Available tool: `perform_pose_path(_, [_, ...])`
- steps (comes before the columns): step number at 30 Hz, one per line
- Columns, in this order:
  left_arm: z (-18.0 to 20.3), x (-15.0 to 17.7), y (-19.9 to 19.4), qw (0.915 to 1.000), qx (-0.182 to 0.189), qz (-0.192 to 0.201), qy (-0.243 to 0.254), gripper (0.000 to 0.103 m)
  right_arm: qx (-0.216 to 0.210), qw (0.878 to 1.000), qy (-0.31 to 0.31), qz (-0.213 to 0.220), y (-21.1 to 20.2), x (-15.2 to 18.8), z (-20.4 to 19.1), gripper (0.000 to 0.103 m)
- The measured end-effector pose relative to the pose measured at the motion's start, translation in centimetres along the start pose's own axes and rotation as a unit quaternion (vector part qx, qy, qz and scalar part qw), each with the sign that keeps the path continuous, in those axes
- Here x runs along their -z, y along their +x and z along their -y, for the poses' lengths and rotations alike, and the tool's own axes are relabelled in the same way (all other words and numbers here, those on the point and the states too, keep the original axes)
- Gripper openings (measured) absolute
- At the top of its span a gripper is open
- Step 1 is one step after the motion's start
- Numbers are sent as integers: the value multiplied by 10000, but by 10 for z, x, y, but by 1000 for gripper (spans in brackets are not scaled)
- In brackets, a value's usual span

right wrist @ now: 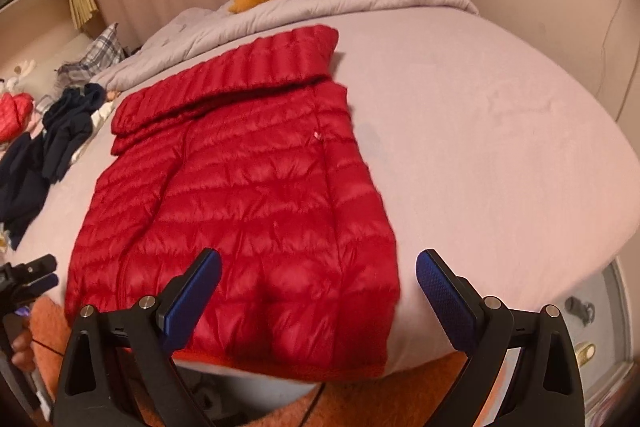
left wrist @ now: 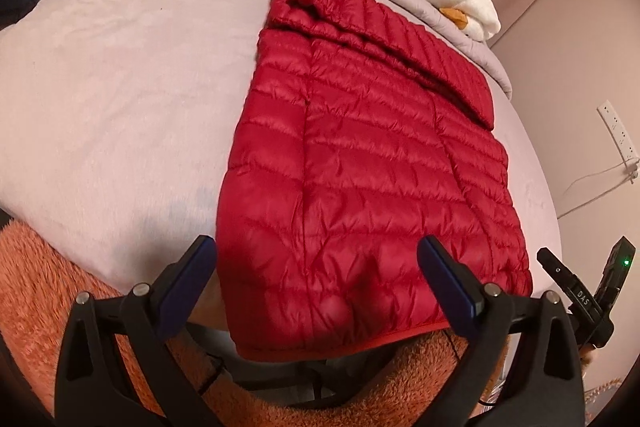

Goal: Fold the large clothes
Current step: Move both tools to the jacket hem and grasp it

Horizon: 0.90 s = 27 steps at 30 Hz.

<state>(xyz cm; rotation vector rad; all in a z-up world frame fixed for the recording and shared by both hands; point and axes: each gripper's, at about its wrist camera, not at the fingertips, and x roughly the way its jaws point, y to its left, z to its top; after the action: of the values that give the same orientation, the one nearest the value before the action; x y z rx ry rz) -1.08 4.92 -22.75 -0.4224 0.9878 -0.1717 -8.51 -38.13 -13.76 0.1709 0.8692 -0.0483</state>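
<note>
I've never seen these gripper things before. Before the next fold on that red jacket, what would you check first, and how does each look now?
1. Left gripper open: ok.
2. Right gripper open: ok.
3. Jacket lying flat on the bed: ok.
4. Sleeve folded across the jacket's top: ok.
5. Hem fully on the bed: not ok, it overhangs the edge.
6. Bed space beside the jacket free: ok; dark clothes lie apart.
</note>
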Motion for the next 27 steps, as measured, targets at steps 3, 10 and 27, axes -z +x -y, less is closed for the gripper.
perform_pose_path(3, [-3,4,3,9999,-8,-101,-3,99,24,10000,-2,-60,1,6,3,98])
perform_pose_path(10, [-7,9,11,9996,7,-282,-96,94,-72,9995,124,-270,10,14,9,95])
perform_pose_path(27, [-5,12,31,9987,-124,-492,77,82,-120,9980,96,-621,34,21,8,80])
